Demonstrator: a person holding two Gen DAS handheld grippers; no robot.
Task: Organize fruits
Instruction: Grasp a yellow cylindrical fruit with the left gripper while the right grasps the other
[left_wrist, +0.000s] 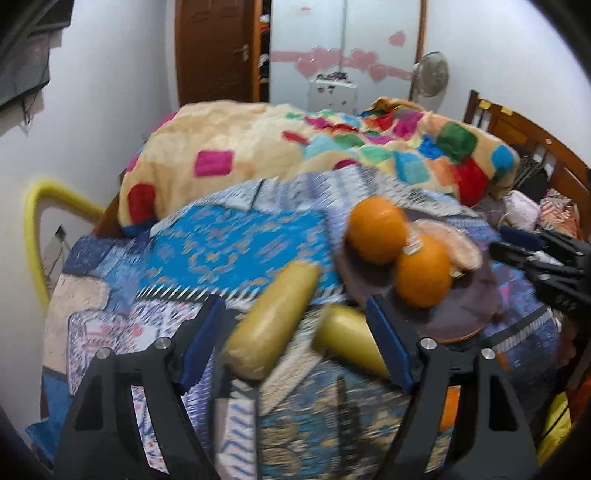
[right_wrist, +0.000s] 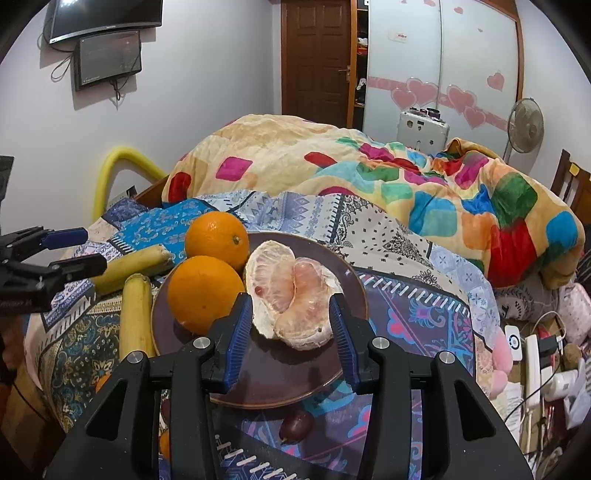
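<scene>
A: Report the surfaces, largest first.

B: A bed carries a checked blanket (right_wrist: 369, 177) heaped at the far side and a patterned blue bedspread (right_wrist: 406, 295) in front of it. A dark round plate (right_wrist: 354, 288) rests on the bedspread.

A: Contents of the plate?

B: Two oranges (right_wrist: 205, 293) sit touching each other on its left part. A peeled pomelo piece (right_wrist: 291, 295), split into pale pink segments, lies at the centre, just beside the oranges.

A: Fruit off the plate?

B: Two bananas (right_wrist: 135, 314) lie on the bedspread to the left of the plate, one close along its rim, the other angled away behind it. A dark red grape (right_wrist: 295, 424) lies on the cloth at the plate's near edge.

A: Right gripper pose?

B: The right gripper (right_wrist: 291, 332) is level over the near half of the plate, pointing at the pomelo. Its blue-padded fingers (right_wrist: 238, 332) are spread, one on each side of the pomelo piece. Contact with the fruit cannot be confirmed.

A: Left gripper?

B: The left gripper (left_wrist: 295, 339) hovers low over the bananas, fingers spread wide; this view is motion-blurred. One banana lies between the fingers and the second is beside the right-hand pad. Neither is pinched. In the right wrist view, the same gripper enters from the left edge, well apart from the plate.
</scene>
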